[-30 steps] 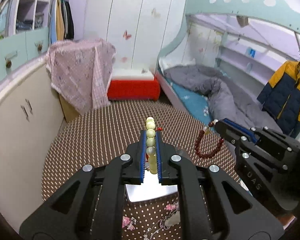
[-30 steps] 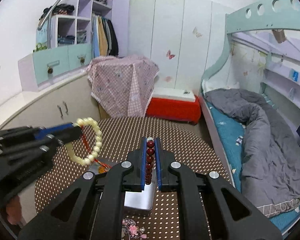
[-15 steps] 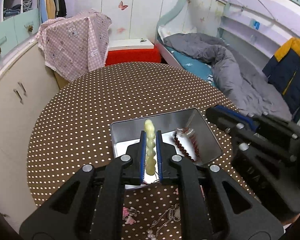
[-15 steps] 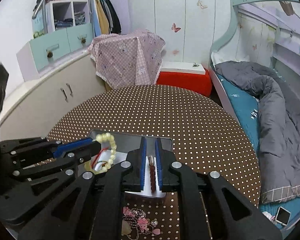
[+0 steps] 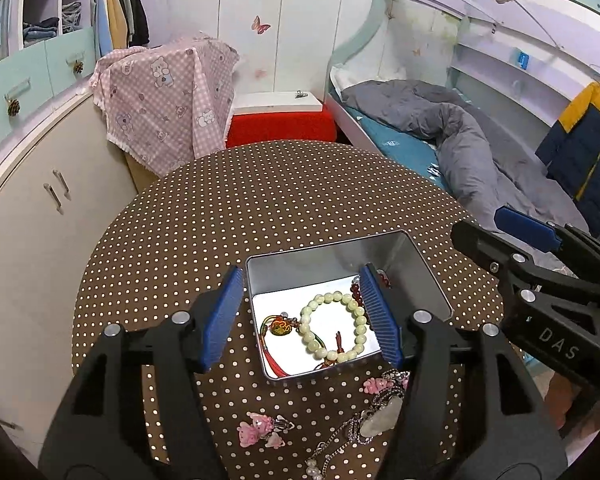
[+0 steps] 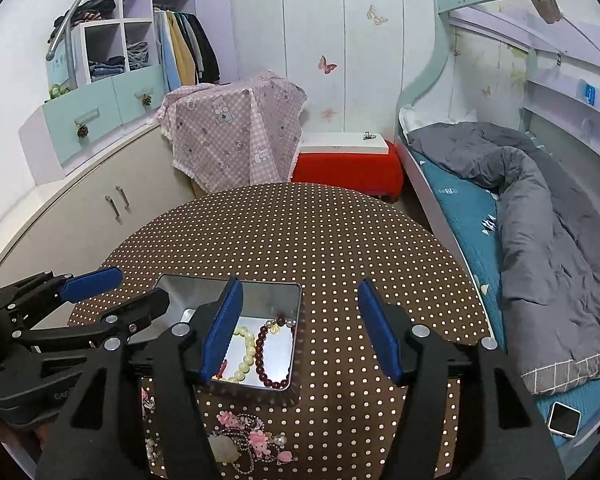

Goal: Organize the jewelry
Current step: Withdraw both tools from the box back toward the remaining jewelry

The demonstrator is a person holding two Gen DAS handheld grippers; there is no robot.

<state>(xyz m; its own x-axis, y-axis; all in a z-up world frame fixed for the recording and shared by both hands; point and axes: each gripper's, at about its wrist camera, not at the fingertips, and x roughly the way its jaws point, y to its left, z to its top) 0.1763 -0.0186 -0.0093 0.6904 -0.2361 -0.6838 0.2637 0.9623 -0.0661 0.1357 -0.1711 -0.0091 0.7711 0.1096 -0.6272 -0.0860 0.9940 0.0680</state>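
Brown polka-dot cloth covers the round table (image 5: pixel 284 200), with a bunk bed (image 6: pixel 540 208) to one side. Both grippers tilt down toward an open metal tin (image 5: pixel 432 280) on the table. The left gripper (image 5: pixel 302 316) hangs over the tin, its jaws opening with nothing gripped; the right gripper (image 6: pixel 300 328) is also opening, with only cloth between its pads. A pale green bead bracelet (image 5: pixel 332 326) lies on the tin's floor with a red-corded charm (image 5: pixel 280 326) beside it. The right wrist view shows the dark red bead bracelet (image 6: pixel 270 360) lying whole beside the green one, which the left view mostly hides. Pink charms and a chain necklace (image 5: pixel 364 424) lie on the cloth near the tin.
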